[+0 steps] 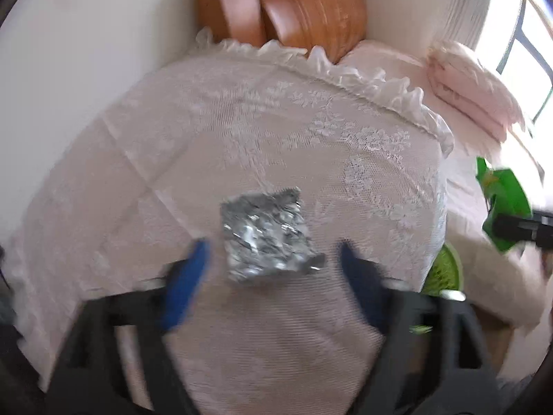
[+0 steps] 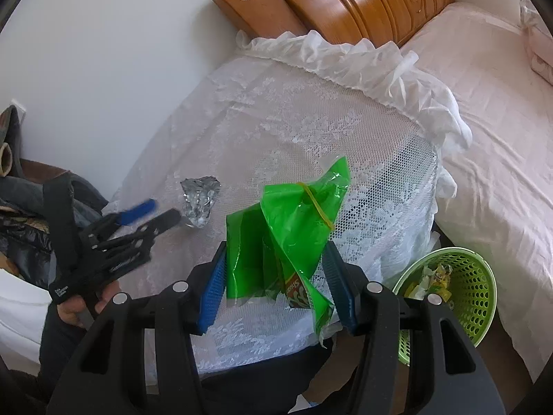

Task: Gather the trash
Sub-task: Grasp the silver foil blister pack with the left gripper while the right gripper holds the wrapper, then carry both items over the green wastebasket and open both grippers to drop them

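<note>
A crumpled silver foil wrapper lies on the white lace cloth; it also shows in the right wrist view. My left gripper is open, its blue fingers on either side of the foil's near edge, and shows in the right wrist view. My right gripper is shut on a green plastic wrapper, held above the cloth; the wrapper shows in the left wrist view at far right.
A green mesh basket holding scraps stands on the floor between the lace-covered table and the pink bed. A wooden headboard stands against the white wall. Dark bags lie at the left.
</note>
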The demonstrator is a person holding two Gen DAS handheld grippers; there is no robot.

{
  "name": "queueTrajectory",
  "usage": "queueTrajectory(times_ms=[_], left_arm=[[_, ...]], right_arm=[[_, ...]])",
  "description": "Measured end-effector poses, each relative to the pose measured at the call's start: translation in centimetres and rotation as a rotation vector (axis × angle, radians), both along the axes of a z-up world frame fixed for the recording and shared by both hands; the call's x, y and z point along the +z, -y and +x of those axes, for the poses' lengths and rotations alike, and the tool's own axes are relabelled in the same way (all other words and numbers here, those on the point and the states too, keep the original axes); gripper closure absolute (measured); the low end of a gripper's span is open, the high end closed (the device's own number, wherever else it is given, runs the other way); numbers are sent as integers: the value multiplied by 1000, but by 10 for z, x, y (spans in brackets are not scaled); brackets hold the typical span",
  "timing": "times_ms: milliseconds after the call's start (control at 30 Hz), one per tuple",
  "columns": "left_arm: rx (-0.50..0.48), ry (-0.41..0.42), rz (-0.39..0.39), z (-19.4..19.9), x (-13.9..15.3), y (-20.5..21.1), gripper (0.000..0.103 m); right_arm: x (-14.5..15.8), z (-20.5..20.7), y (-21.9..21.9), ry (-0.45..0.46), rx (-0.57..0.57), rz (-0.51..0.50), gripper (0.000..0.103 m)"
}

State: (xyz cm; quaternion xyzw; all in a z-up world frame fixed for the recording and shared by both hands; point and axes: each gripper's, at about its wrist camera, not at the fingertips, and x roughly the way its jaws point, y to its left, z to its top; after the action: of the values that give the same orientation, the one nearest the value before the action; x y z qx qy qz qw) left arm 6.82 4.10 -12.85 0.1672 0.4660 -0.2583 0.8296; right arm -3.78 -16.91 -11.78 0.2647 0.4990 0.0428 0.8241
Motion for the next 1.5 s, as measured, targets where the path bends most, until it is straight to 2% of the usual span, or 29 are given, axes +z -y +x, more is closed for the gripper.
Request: queueTrajectory(times_ms=[100,167,200,300,433,533,667,733,800,933,1067,1167,1367,1500], left_arm=[[-215,65,58,-1,12,-1,8],[-357,94,112,3,16,2,8],[-458,95,140,8,17,4,8],[-668,57,193,20,15,11,8],[-915,-6,219,34,4,22,8],[-1035,-55,249,45,-15,33,8],[-1097,-129,263,52,-38,46,8],[-1118,-140,256,50,-43,46,12],[-1135,-143,248,44,-48,41,24],[-1091,-103,246,36,-54,32,31],[-950,-94,179,35,-40,22,38],[-780,-45,132,36,-29,18,38],[-368,-18,67,31,-2,16,38],[-164,1,43,23,27,27,38]], right_arm=[[1,-6,-2,-5,-25,0,48],[0,-10,-3,-13,-60,4,48],[-1,-12,-3,-18,-77,8,48],[-6,-17,-8,-46,-136,26,48],[-12,-19,-18,-89,-197,20,48],[-15,-19,-25,-108,-235,32,48],[-13,-19,-33,-122,-269,24,48],[-11,-20,-34,-122,-287,18,48],[-10,-20,-33,-124,-303,14,48],[-10,-19,-32,-119,-309,16,48],[-9,-13,-33,-103,-276,15,48],[-7,-5,-34,-79,-237,19,48],[1,5,-28,-25,-169,25,48],[12,-2,-13,13,-149,14,48]])
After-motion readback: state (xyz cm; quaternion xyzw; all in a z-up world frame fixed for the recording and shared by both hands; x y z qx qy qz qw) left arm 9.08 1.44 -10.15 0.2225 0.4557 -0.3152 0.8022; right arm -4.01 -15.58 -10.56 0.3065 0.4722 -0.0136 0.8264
